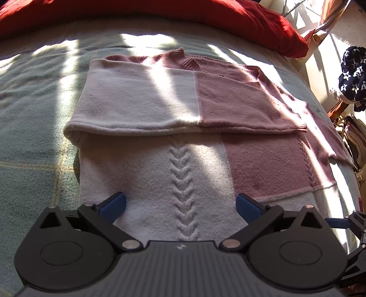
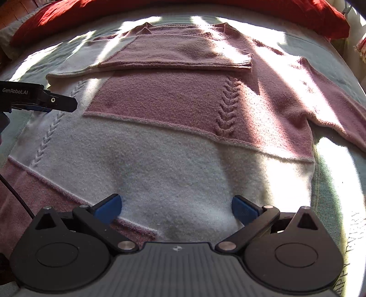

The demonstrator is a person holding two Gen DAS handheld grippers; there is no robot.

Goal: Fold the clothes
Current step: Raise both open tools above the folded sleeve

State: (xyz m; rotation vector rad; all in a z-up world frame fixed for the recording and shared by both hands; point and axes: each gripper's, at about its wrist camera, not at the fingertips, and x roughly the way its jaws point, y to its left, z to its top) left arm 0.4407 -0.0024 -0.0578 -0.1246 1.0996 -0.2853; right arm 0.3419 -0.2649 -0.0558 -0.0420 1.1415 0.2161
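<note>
In the left wrist view the left gripper [image 1: 180, 206] hung wide open and empty over the sweater [image 1: 160, 173] at lower centre, one sleeve already folded across mid-frame, while in the right wrist view the right gripper [image 2: 176, 209] gaped equally empty above the white hem panel at lower centre, so grasping the unfolded sleeve [image 2: 331, 107] at right seemed next.

Left gripper [image 1: 180, 204] and right gripper [image 2: 176, 205] both hover side by side, jaws spread wide

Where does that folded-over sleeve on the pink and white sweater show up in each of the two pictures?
Left wrist view: the folded sleeve lies across the middle, white half left, pink half right.
Right wrist view: the sleeve lies near the top, mostly pink.
Shared landmark: the red blanket behind the sweater.
</note>
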